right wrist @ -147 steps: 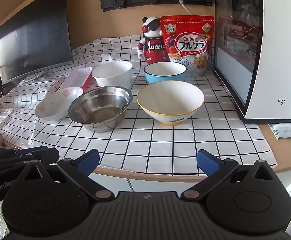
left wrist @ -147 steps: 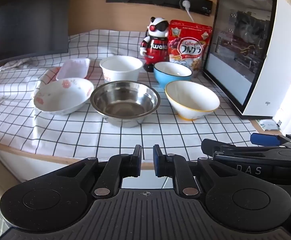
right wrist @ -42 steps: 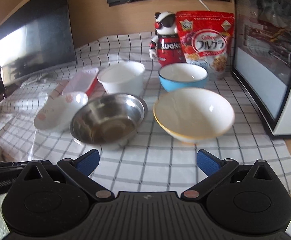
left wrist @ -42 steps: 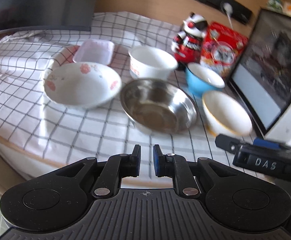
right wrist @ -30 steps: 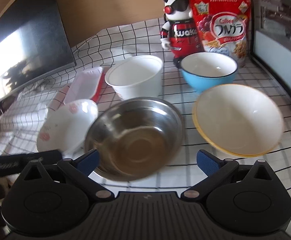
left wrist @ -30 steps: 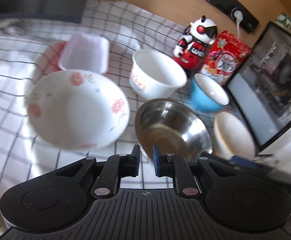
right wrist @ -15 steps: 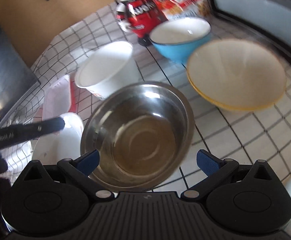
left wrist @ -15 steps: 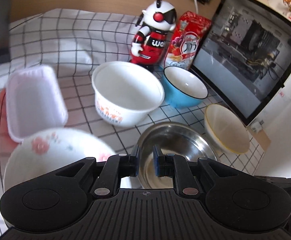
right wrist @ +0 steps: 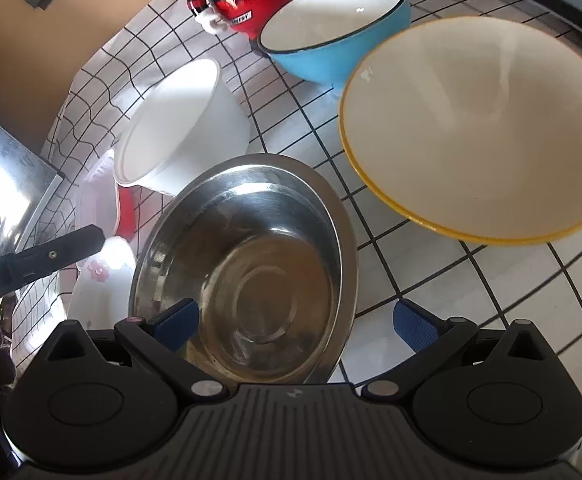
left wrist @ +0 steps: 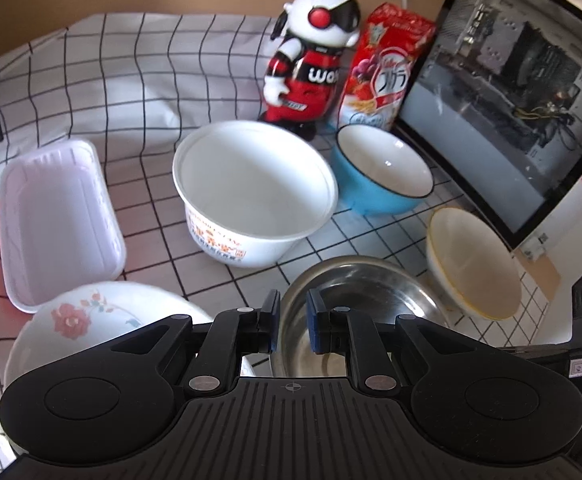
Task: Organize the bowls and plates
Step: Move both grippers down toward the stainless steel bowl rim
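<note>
My right gripper (right wrist: 295, 322) hangs wide open over the steel bowl (right wrist: 247, 264) sitting between the floral bowl (left wrist: 91, 320) and the yellow-rimmed bowl (right wrist: 475, 128), my left gripper (left wrist: 293, 322) pinched empty, so I fear a thin-rim grab could slip and knock neighbours.

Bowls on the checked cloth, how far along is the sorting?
Nothing looks stacked yet: the steel bowl, yellow-rimmed bowl, blue bowl, white tub and flowered bowl each sit apart. In hand: nothing; the right tool is open over the steel bowl. All nesting remains.
</note>
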Demonstrator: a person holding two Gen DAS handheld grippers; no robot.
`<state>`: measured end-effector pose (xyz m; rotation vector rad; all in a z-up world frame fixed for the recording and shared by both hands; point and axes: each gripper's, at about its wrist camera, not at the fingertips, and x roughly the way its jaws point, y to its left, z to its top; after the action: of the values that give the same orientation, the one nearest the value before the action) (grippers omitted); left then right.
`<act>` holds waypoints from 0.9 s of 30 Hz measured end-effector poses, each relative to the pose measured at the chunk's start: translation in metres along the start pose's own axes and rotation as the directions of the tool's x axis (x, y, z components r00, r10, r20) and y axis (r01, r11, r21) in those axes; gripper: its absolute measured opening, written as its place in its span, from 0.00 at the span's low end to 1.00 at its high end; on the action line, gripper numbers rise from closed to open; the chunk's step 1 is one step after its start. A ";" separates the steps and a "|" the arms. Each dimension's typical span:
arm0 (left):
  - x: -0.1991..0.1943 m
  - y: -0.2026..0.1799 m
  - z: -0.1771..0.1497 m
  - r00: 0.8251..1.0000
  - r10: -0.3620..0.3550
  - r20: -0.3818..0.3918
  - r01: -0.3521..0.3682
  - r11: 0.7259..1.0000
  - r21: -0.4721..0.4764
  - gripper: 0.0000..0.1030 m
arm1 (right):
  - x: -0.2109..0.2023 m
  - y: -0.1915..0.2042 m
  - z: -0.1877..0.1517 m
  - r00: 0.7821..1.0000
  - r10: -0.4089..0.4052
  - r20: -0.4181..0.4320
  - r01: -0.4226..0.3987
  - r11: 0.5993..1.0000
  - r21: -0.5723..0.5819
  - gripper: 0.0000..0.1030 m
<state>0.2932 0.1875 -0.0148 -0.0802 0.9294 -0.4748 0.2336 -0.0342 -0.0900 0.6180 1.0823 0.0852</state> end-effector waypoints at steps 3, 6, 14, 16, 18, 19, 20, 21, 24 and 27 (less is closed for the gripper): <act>0.011 0.001 0.002 0.999 0.021 -0.043 -0.022 1.000 -0.016 0.15 | 0.004 -0.002 0.002 1.000 0.016 -0.017 -0.016 1.000 -0.001 1.00; 0.016 0.000 0.003 0.999 0.016 -0.052 -0.016 1.000 0.000 0.15 | 0.006 -0.001 0.006 0.999 0.019 -0.037 -0.020 1.000 -0.015 1.00; 0.014 0.007 0.009 1.000 -0.008 -0.011 0.008 0.999 -0.039 0.15 | 0.007 -0.003 0.006 0.997 0.048 -0.061 -0.051 0.997 -0.060 1.00; 0.013 0.007 0.009 1.000 -0.012 -0.003 0.012 0.999 -0.041 0.15 | 0.007 0.000 0.005 0.997 0.035 -0.064 -0.040 0.996 -0.082 1.00; 0.011 0.006 0.009 1.000 -0.008 0.000 0.008 0.999 -0.035 0.16 | 0.007 0.000 0.004 0.998 0.029 -0.059 -0.034 0.995 -0.089 1.00; 0.010 0.006 0.008 1.000 -0.005 -0.001 0.005 1.000 -0.030 0.16 | 0.007 0.000 0.003 0.998 0.030 -0.055 -0.034 0.996 -0.086 1.00; 0.010 0.006 0.008 1.000 -0.001 -0.002 0.001 1.000 -0.023 0.16 | 0.007 0.000 0.002 0.998 0.031 -0.051 -0.035 0.996 -0.085 1.00; 0.010 0.007 0.008 1.000 0.002 -0.004 -0.002 1.000 -0.019 0.16 | 0.007 0.000 0.001 0.998 0.028 -0.049 -0.032 0.996 -0.087 1.00; 0.013 0.012 0.009 1.000 0.007 -0.017 -0.008 1.000 -0.024 0.16 | 0.009 0.007 -0.002 0.998 -0.006 -0.063 -0.004 0.989 -0.148 1.00; 0.016 0.016 0.010 1.000 0.009 -0.028 -0.009 0.999 -0.035 0.16 | 0.009 0.012 -0.005 0.998 -0.019 -0.064 0.008 0.986 -0.169 0.98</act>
<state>0.3151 0.1935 -0.0247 -0.1018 0.9649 -0.4522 0.2368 -0.0188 -0.0930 0.4577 1.1296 0.1850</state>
